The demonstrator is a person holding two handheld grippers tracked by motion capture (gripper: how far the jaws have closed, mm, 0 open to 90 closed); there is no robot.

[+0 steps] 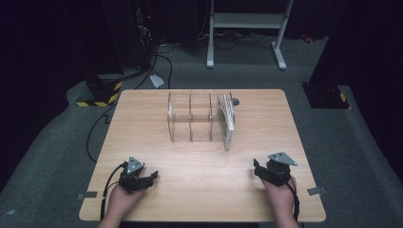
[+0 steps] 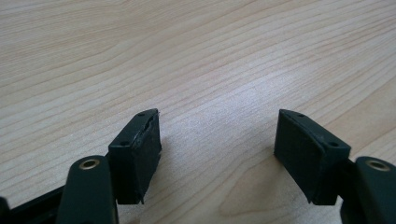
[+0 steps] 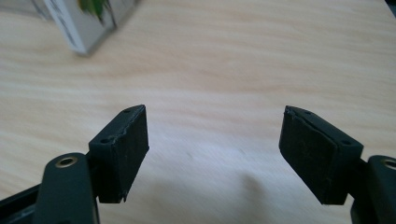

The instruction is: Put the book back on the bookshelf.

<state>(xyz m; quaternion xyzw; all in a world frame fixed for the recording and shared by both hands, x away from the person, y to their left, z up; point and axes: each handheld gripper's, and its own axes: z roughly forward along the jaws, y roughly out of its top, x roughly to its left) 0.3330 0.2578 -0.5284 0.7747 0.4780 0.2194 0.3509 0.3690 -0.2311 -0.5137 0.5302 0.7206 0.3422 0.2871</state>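
Note:
A clear plastic rack point(image 1: 190, 118) with upright dividers stands in the middle of the wooden table point(image 1: 199, 190). Flat cases point(image 1: 226, 118) stand on edge in its right-hand slot; a case corner point(image 3: 84, 23) with a green print sits at the top left of the right gripper view. My left gripper point(image 1: 153, 177) rests near the front left edge, jaws wide apart over bare wood point(image 2: 217, 135). My right gripper point(image 1: 256, 169) is near the front right, its jaws open with nothing between them point(image 3: 215, 140).
A small dark round object point(image 1: 235, 101) lies just behind the rack. Beyond the table are a white metal stand point(image 1: 247, 28), cables on the grey carpet, and yellow-black striped blocks point(image 1: 102, 95) at the far left.

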